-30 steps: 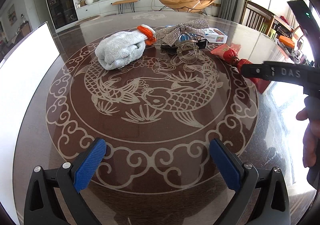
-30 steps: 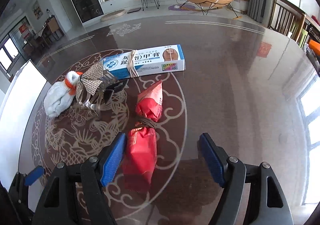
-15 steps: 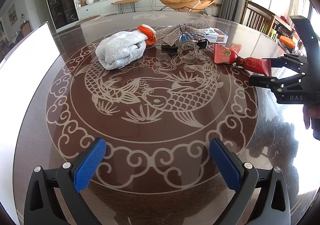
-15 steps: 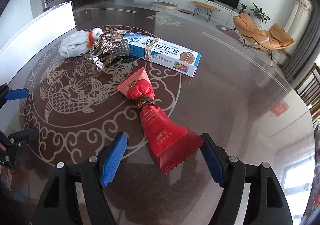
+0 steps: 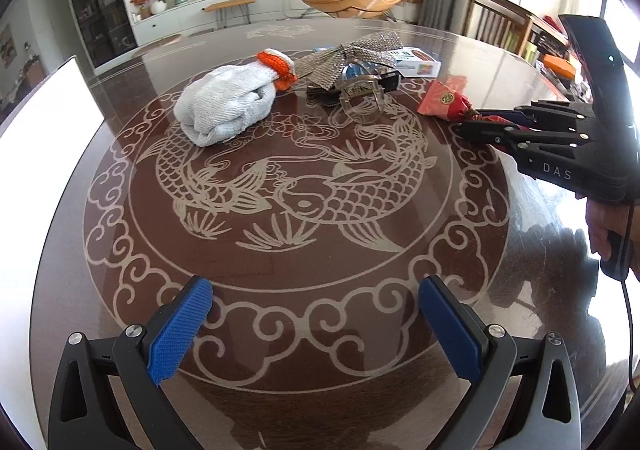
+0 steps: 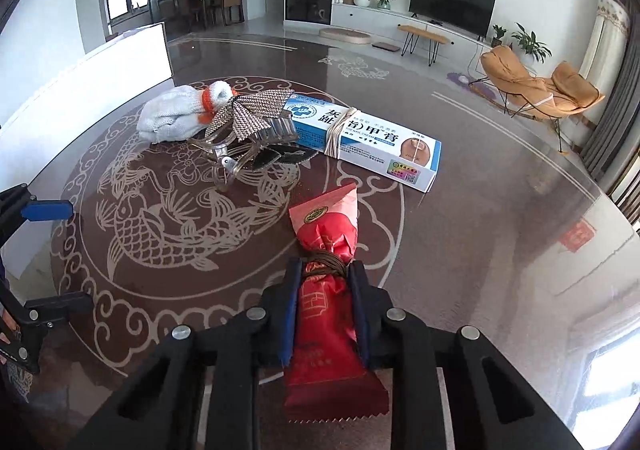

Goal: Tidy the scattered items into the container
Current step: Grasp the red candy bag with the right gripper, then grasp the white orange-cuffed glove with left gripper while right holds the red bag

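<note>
We see a dark round table (image 5: 280, 258) with a pale carp pattern under its glossy top. On it toward the upper middle of the left wrist view lie a rolled white glove (image 5: 228, 106), a clear hair claw (image 5: 360, 98), a blue-and-white box (image 5: 416, 64) and a red packet (image 5: 442, 102). A white container (image 5: 36, 138) sits at the left edge.

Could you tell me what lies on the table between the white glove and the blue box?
In the right wrist view, a sparkly bow hair clip lies between the glove and the box, overlapping both.
</note>
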Available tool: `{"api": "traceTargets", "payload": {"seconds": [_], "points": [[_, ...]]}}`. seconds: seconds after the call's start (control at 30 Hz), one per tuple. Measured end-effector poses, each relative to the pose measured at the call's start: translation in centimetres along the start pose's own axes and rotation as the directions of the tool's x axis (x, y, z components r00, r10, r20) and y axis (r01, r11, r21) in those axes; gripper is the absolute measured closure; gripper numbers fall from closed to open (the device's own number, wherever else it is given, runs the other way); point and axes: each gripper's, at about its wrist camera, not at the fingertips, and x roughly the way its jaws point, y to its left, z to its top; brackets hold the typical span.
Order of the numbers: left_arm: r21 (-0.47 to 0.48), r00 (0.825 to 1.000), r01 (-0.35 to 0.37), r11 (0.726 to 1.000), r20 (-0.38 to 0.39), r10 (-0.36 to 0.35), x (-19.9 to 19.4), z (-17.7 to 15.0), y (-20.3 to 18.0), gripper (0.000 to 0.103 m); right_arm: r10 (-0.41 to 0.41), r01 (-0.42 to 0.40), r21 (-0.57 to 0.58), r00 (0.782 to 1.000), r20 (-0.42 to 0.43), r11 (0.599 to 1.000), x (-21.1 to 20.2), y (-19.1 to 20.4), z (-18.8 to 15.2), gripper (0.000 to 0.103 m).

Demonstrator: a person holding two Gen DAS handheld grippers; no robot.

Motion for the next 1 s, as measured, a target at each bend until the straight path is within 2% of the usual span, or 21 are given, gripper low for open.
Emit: {"api": "traceTargets", "payload": {"seconds": [0.03, 0.1, 0.17, 0.2, 0.33, 0.43, 0.57, 0.63, 0.67, 0.73, 0.87, 0.9, 0.93, 0.97, 1.0], "points": [[0.034, 1.000, 0.019, 0.999, -0.024, -0.018, 0.3, 0.6, 0.5, 0.000, -0.011, 0.011, 0.006, 1.000, 0.001, 1.000, -0.1, 0.2, -0.1, 0.079], [0.090, 0.999, 0.003, 0.996, -0.053, 0.002, 0.7, 2.4, 1.9, 0.000, -0.026, 0.026, 0.008, 1.000, 0.000, 1.000, -0.3, 0.4, -0.1, 0.079], [0.166, 0.999, -0.051, 0.985, -0.003, 0.053, 0.5, 4.7, 3.0, 0.000, -0.022, 0.022, 0.012, 1.000, 0.000, 1.000, -0.4, 0.3, -0.1, 0.079], [0.197, 0.998, -0.056, 0.979, 0.031, 0.051, 0.3, 5.8, 3.7, 0.000, -0.013, 0.013, 0.020, 1.000, -0.001, 1.000, -0.4, 0.2, 0.0, 0.079], [0.259, 0.998, 0.048, 0.965, 0.029, -0.057, 1.1, 9.6, 6.3, 0.000, -0.006, 0.006, 0.027, 1.000, -0.001, 1.000, -0.5, 0.0, -0.2, 0.079], [0.275, 0.996, 0.073, 0.959, 0.033, -0.085, 2.5, 11.6, 7.3, 0.000, -0.022, 0.022, 0.015, 1.000, 0.001, 1.000, -0.5, 0.3, -0.2, 0.079], [0.279, 0.991, 0.135, 0.951, -0.024, -0.133, 5.2, 12.8, 7.2, 0.000, -0.019, 0.019, 0.018, 1.000, 0.001, 1.000, -0.5, 0.4, -0.2, 0.079], [0.287, 0.989, 0.143, 0.947, -0.065, -0.129, 6.4, 12.8, 6.7, 0.000, -0.020, 0.020, 0.018, 1.000, 0.001, 1.000, -0.5, 0.4, -0.2, 0.079], [0.264, 0.986, 0.167, 0.950, -0.068, -0.154, 6.6, 12.9, 6.7, 0.000, -0.019, 0.019, 0.018, 1.000, 0.001, 1.000, -0.5, 0.4, -0.2, 0.079], [0.243, 0.989, 0.148, 0.959, -0.066, -0.135, 7.0, 13.4, 6.6, 0.000, -0.016, 0.016, 0.020, 1.000, 0.000, 1.000, -0.5, 0.4, -0.2, 0.079], [0.215, 0.988, 0.124, 0.969, -0.111, -0.102, 7.1, 14.0, 6.1, 0.001, -0.007, 0.007, 0.029, 1.000, 0.000, 1.000, -0.5, 0.2, -0.3, 0.079], [0.215, 0.989, 0.126, 0.969, -0.098, -0.107, 6.8, 13.8, 5.9, 0.006, -0.010, 0.010, 0.027, 1.000, 0.000, 1.000, -0.5, 0.3, -0.3, 0.079], [0.217, 0.991, 0.126, 0.968, -0.078, -0.112, 6.2, 13.5, 5.7, 0.022, -0.015, 0.015, 0.023, 1.000, 0.000, 1.000, -0.5, 0.4, -0.3, 0.079], [0.209, 0.992, 0.123, 0.970, -0.063, -0.112, 5.7, 13.2, 5.7, 0.043, -0.021, 0.021, 0.017, 1.000, 0.001, 1.000, -0.6, 0.5, -0.3, 0.079], [0.192, 0.993, 0.116, 0.974, -0.052, -0.108, 5.2, 12.9, 5.8, 0.056, -0.027, 0.027, 0.013, 1.000, 0.001, 1.000, -0.6, 0.7, -0.3, 0.079]]}}
